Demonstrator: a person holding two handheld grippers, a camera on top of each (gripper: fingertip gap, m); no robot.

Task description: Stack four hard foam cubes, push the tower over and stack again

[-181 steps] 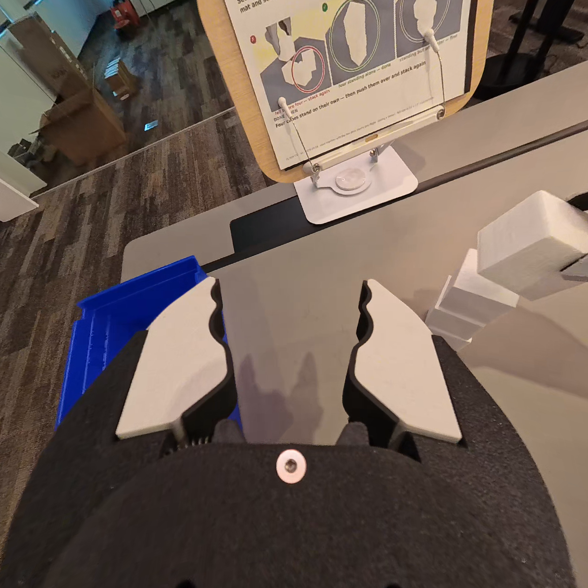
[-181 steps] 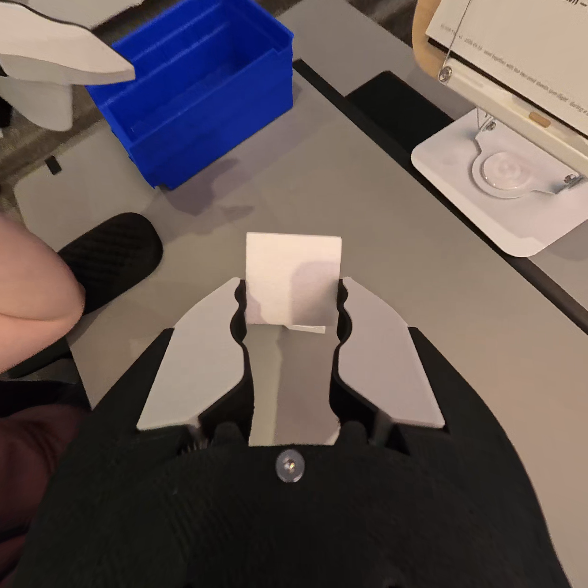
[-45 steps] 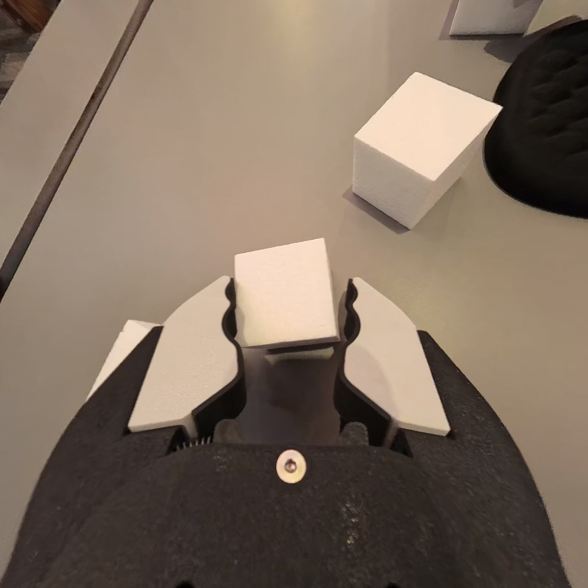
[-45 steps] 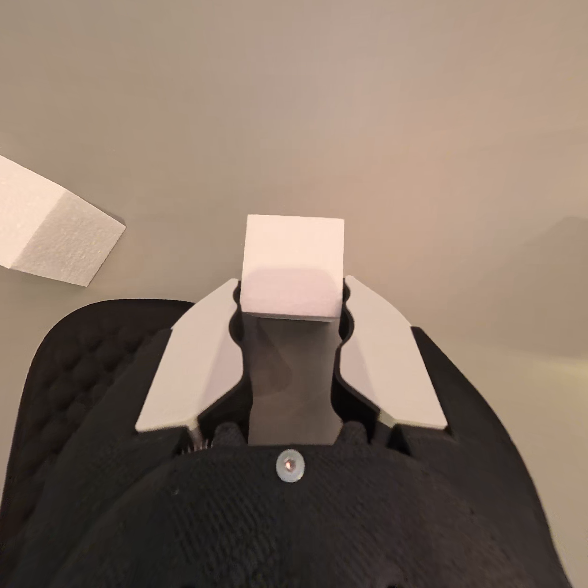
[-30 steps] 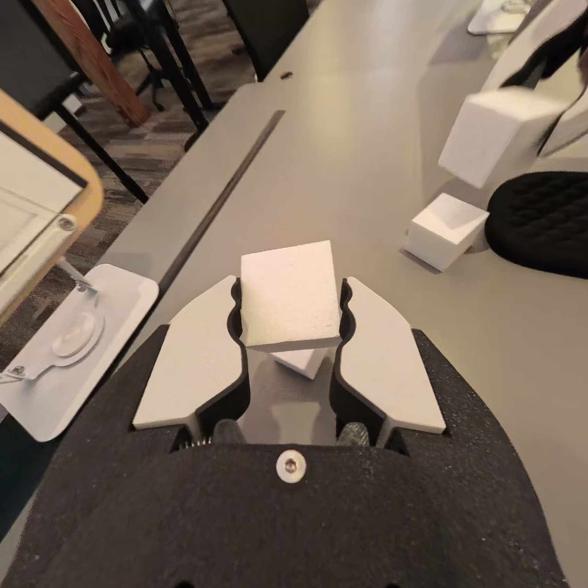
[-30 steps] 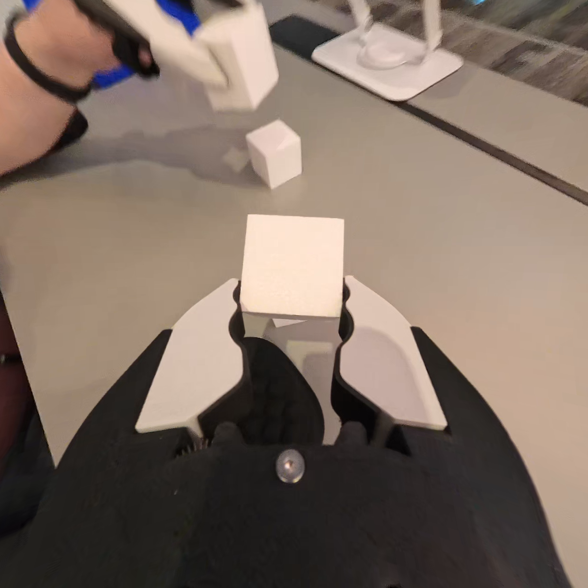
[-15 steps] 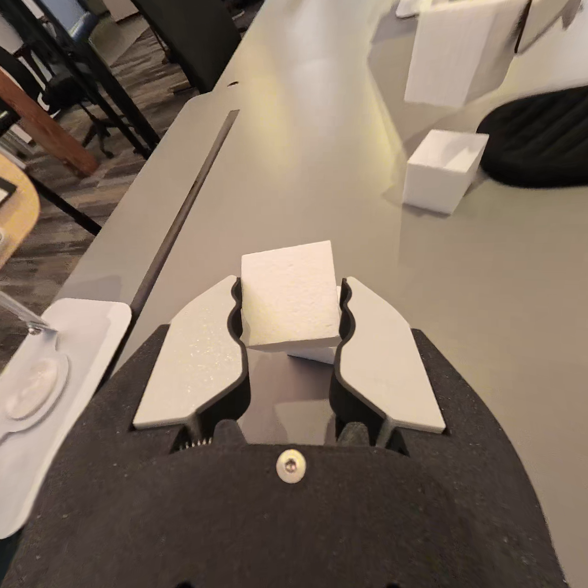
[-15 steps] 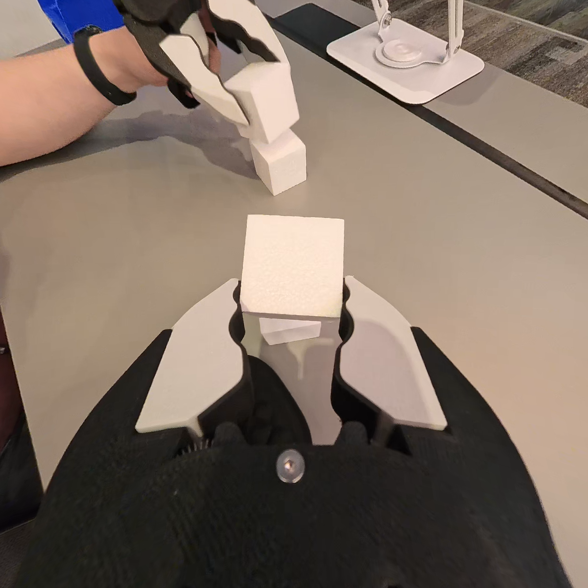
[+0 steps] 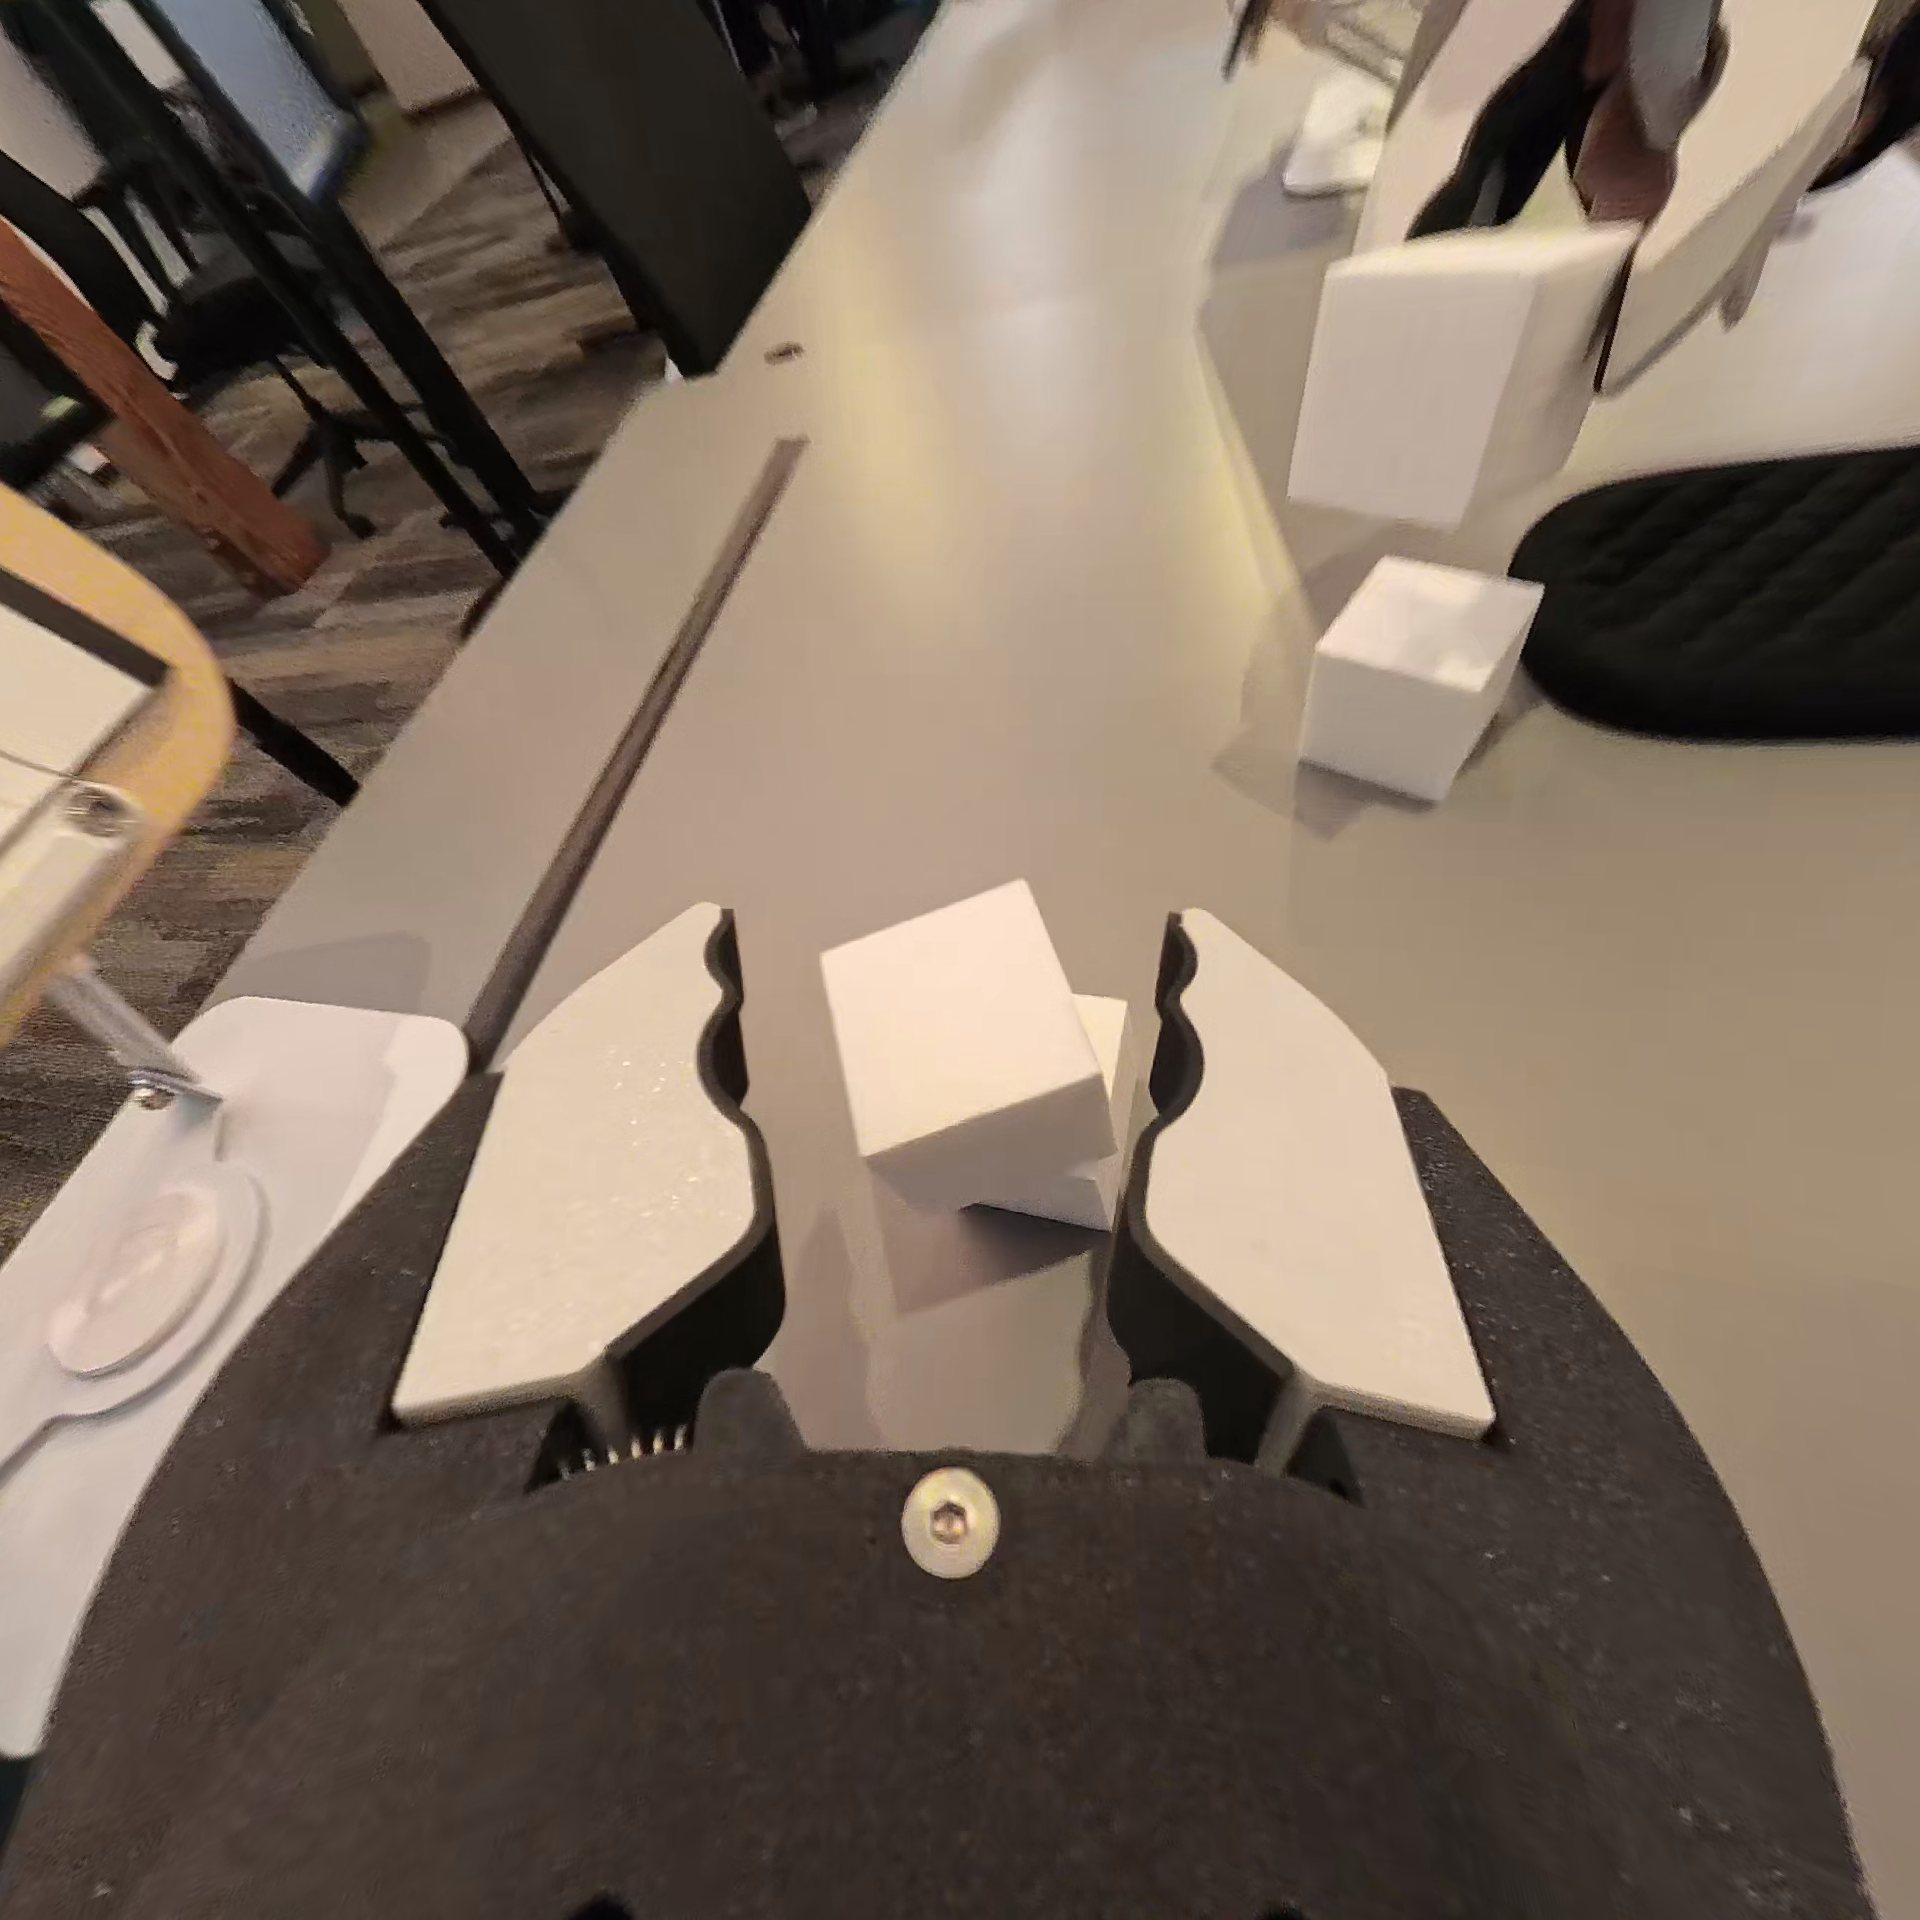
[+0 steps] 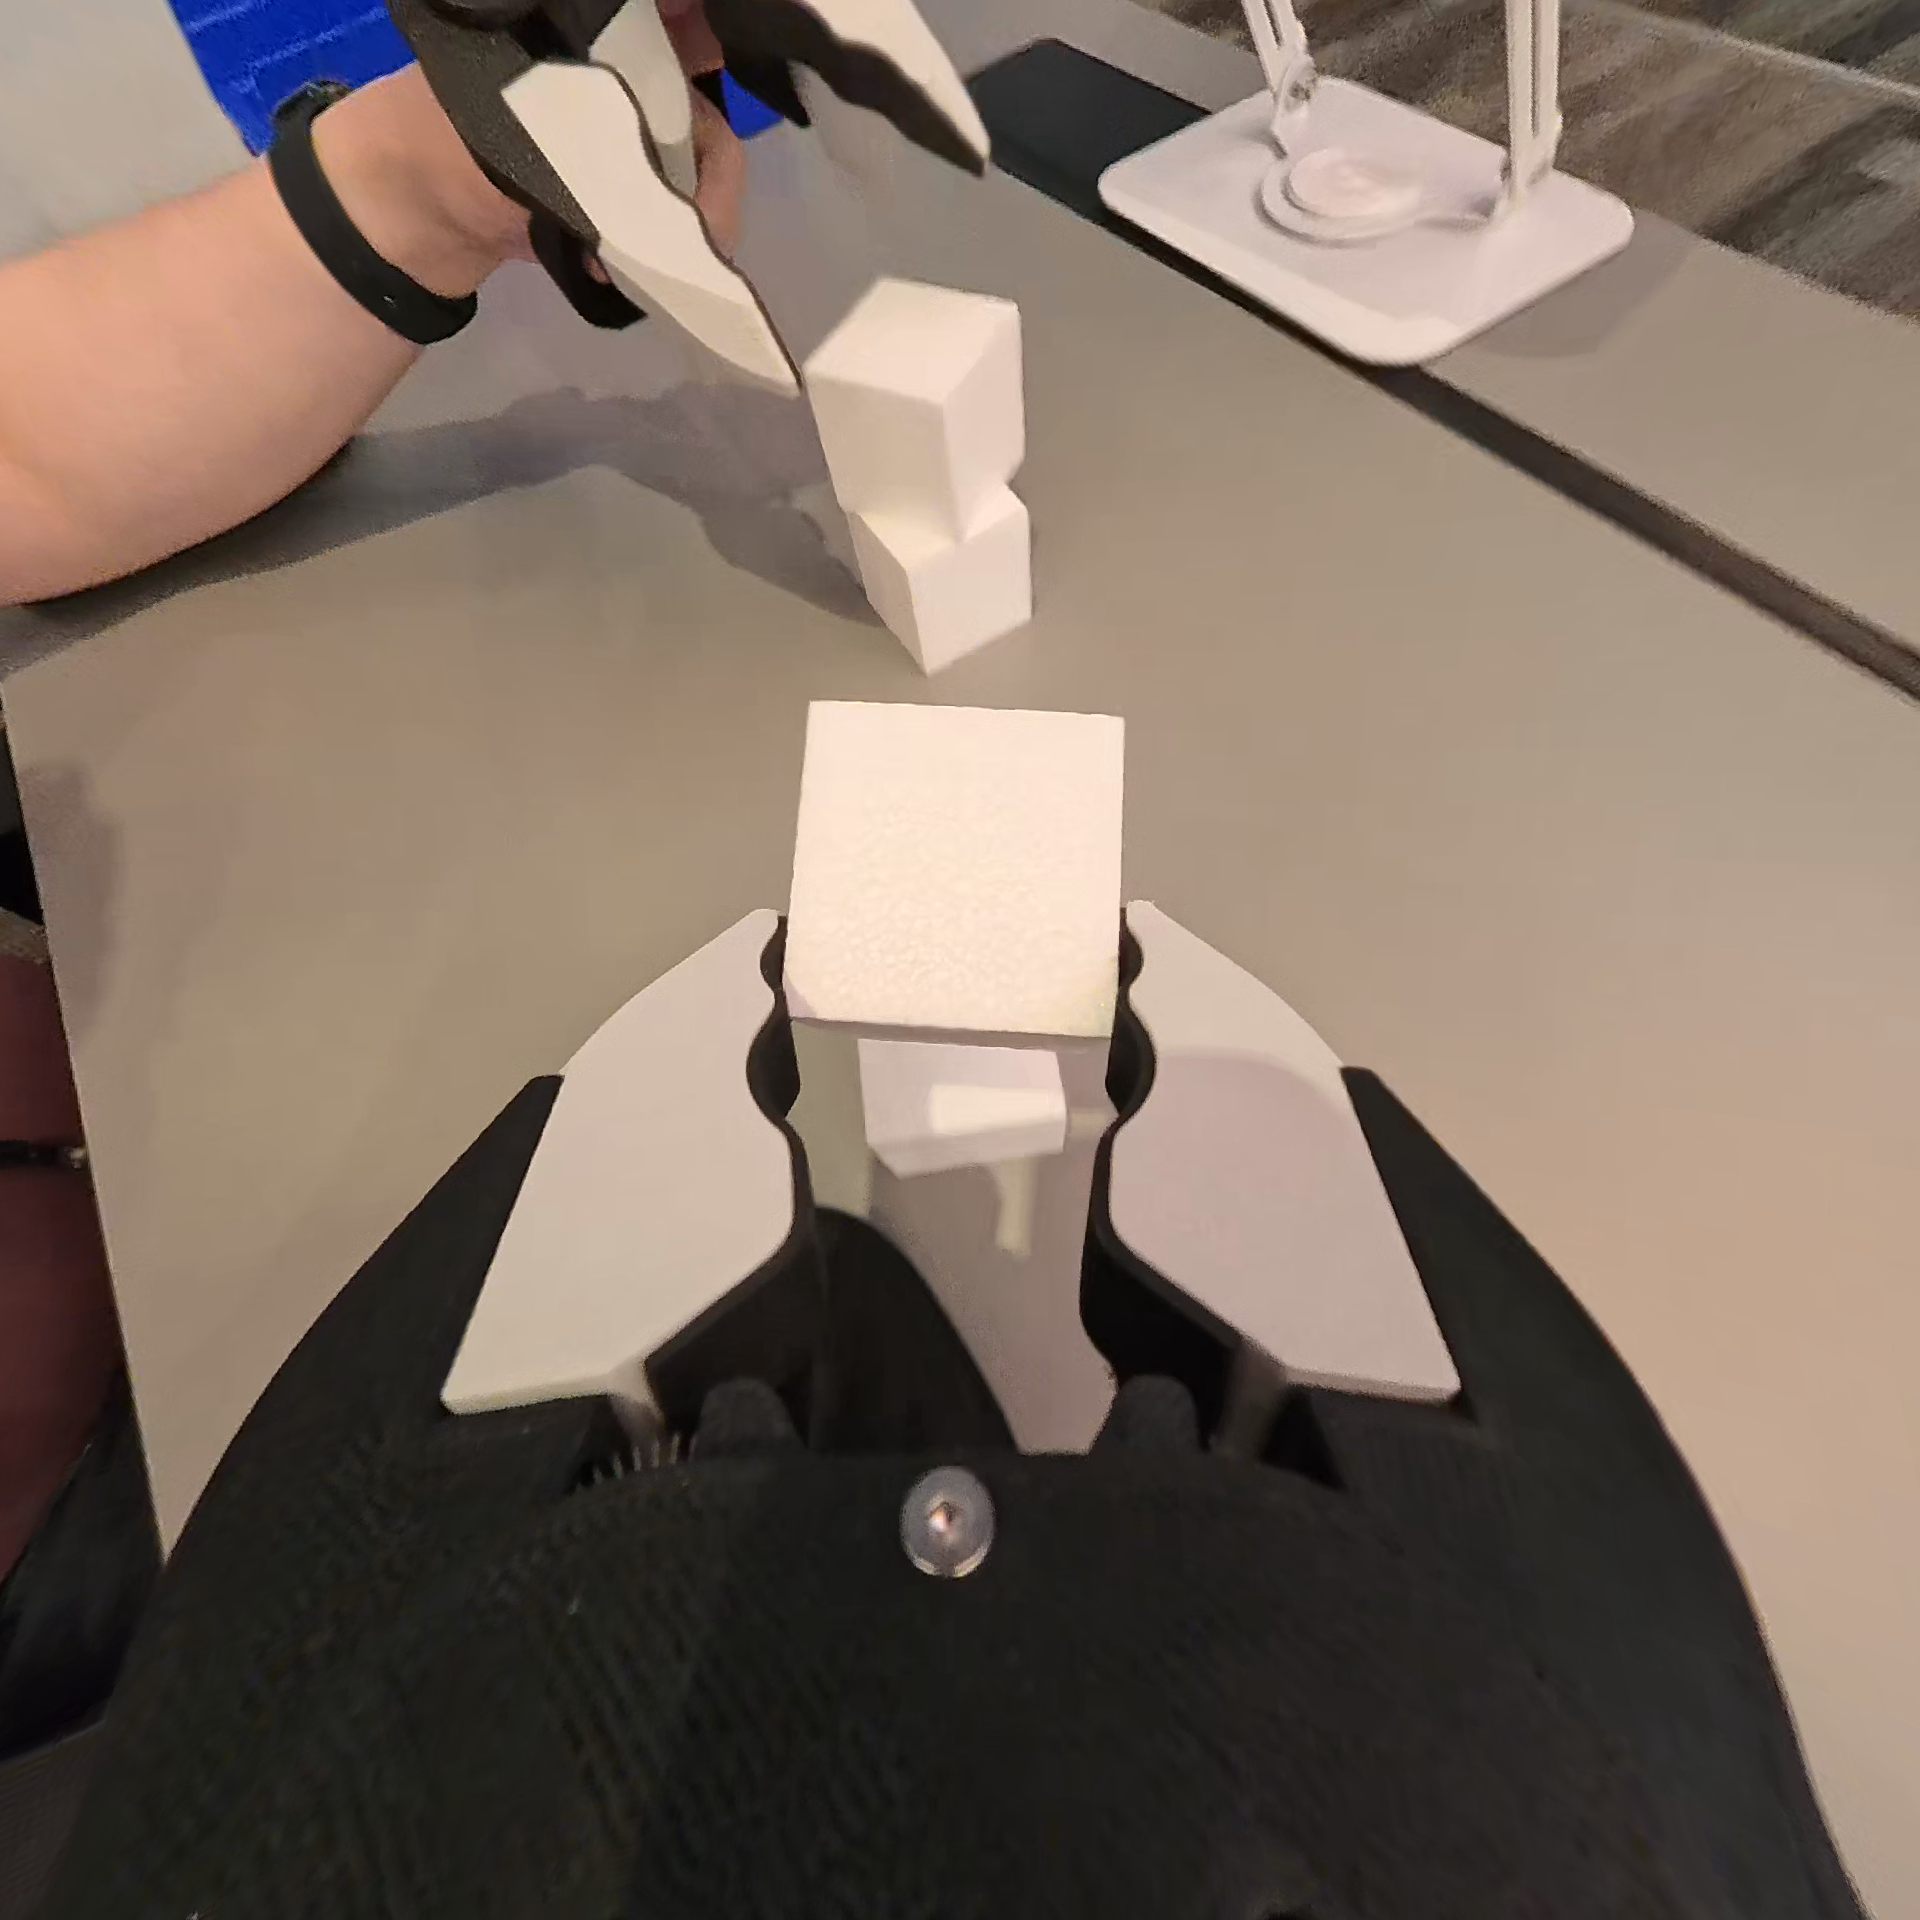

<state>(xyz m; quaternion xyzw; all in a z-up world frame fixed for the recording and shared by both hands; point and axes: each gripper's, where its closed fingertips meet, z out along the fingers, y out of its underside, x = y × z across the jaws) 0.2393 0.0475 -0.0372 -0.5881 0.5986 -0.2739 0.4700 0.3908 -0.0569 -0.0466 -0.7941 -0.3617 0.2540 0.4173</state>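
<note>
Overhead, the left gripper (image 9: 951, 1049) hangs with its fingers spread wide, pointing down and forward over a two-cube stack on the grey table (image 9: 935, 623). The upper cube (image 9: 961, 1049) sits between the fingers without touching either; it is twisted relative to the lower cube (image 9: 1091, 1143), whose corner sticks out to the right beneath it. From the right wrist view the same left gripper (image 10: 883, 260) is seen from the front, held in a hand (image 10: 468, 187) with a black wristband (image 10: 353, 260), forearm resting low near the table; its nearer fingertip is just beside the upper cube (image 10: 914, 395), which leans slightly on the lower cube (image 10: 945, 582).

The right gripper (image 10: 951, 966) pinches a third foam cube (image 10: 956, 873) between its fingertips, flat face up, held level in the air above the fourth cube (image 10: 966, 1122), which stands on the table below. In the left wrist view that held cube (image 9: 1423, 374) hovers apart above the fourth cube (image 9: 1403, 686), beside a black pad (image 9: 1745, 603).

A white stand base (image 10: 1371, 218) sits across a dark seam, and a blue bin (image 10: 260, 62) shows behind the hand.
</note>
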